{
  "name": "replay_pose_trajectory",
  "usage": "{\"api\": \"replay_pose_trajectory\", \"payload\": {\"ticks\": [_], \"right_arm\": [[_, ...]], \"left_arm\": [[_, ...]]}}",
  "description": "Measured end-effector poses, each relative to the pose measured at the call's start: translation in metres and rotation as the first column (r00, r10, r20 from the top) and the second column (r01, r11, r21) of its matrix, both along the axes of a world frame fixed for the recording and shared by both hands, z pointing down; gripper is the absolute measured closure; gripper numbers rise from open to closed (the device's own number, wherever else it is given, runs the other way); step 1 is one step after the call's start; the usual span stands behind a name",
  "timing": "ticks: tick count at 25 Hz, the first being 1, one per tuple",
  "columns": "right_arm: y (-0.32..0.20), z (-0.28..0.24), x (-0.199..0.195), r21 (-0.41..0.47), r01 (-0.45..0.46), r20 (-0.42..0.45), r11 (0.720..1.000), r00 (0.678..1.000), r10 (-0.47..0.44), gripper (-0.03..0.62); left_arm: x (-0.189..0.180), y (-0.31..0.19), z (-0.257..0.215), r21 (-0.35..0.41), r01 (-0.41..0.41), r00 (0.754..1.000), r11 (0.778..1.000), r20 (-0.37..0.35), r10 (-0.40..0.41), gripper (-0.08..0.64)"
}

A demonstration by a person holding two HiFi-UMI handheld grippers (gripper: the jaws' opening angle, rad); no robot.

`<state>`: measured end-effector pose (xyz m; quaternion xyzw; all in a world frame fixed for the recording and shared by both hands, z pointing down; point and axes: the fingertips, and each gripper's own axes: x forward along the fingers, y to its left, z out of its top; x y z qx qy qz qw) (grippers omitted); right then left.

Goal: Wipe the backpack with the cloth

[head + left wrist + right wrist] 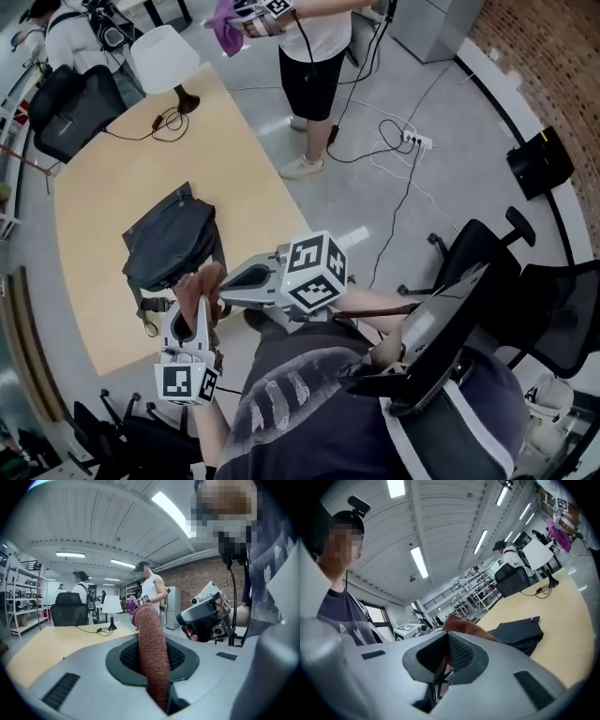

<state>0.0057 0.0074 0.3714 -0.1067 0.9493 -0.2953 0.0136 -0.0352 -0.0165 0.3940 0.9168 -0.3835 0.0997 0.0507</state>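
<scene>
The left gripper (197, 314) is pinching the reddish-brown cloth (204, 284) tight, holding it upright above the near edge of the wooden table (103, 197). The right gripper (230, 284) is keeping its jaws drawn together with the tips at the cloth's side. The black backpack (173, 239) is lying flat just ahead of the left gripper, its long axis running away from the person, so the left gripper is sitting nearer for the wipe.

Bright ceiling strip lights (171, 508), sharp centre, dark warped fisheye edges.

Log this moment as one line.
left claw: shut on cloth | right claw: shut on cloth | backpack: lying on table
</scene>
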Motion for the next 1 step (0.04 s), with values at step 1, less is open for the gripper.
{"api": "replay_pose_trajectory", "payload": {"ticks": [1], "right_arm": [[0.0045,0.003,0.0157,-0.012,-0.011,0.008,1.0,1.0,0.011,0.591]], "left_arm": [[0.0154,0.0075,-0.0027,0.017,0.003,1.0,1.0,-0.009,-0.003,0.503]]}}
